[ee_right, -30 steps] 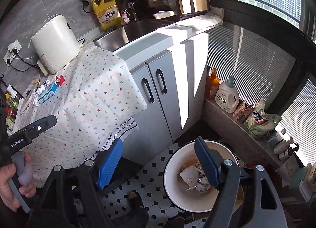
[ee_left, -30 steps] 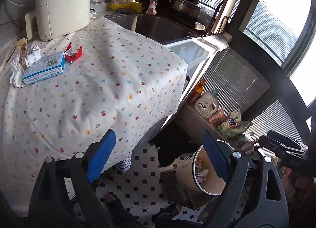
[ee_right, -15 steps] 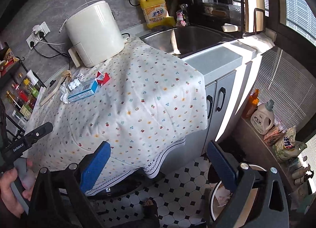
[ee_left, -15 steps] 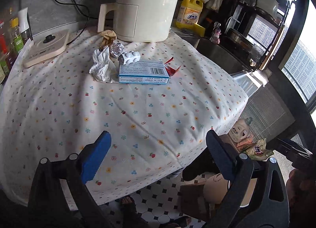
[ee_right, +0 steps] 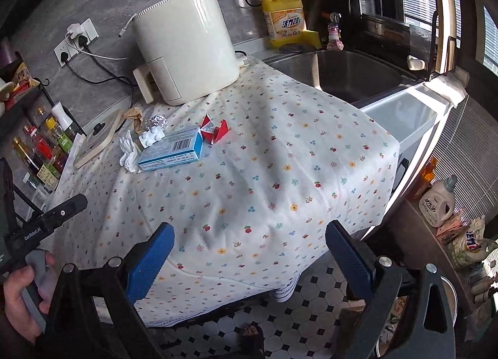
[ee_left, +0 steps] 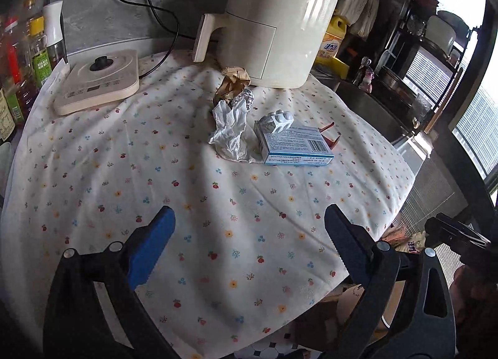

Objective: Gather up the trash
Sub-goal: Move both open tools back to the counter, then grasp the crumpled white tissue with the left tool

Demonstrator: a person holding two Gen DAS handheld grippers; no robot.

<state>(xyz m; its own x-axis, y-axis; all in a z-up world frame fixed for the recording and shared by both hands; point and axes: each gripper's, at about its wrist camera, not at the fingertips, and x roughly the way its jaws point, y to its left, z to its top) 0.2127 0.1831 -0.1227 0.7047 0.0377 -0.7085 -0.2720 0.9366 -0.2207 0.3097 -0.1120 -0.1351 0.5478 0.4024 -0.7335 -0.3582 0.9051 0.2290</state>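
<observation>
Nearest, left gripper and right gripper both spread wide and holding nothing, poised above the near part of the floral tablecloth. Farther back on the cloth, a huddle of trash: blue-and-white box with a blister pack on top, crumpled white tissue touching its left side, red wrapper at its right end. Beyond those, a foil ball and what looks like scrunched brown paper, just before the cream appliance.

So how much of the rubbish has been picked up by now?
Nothing is in hand: the left hand-held gripper and right hand-held gripper are open and empty. Still left on the tablecloth: crumpled tissue, foil ball, brown paper, blue box, red wrapper.
</observation>
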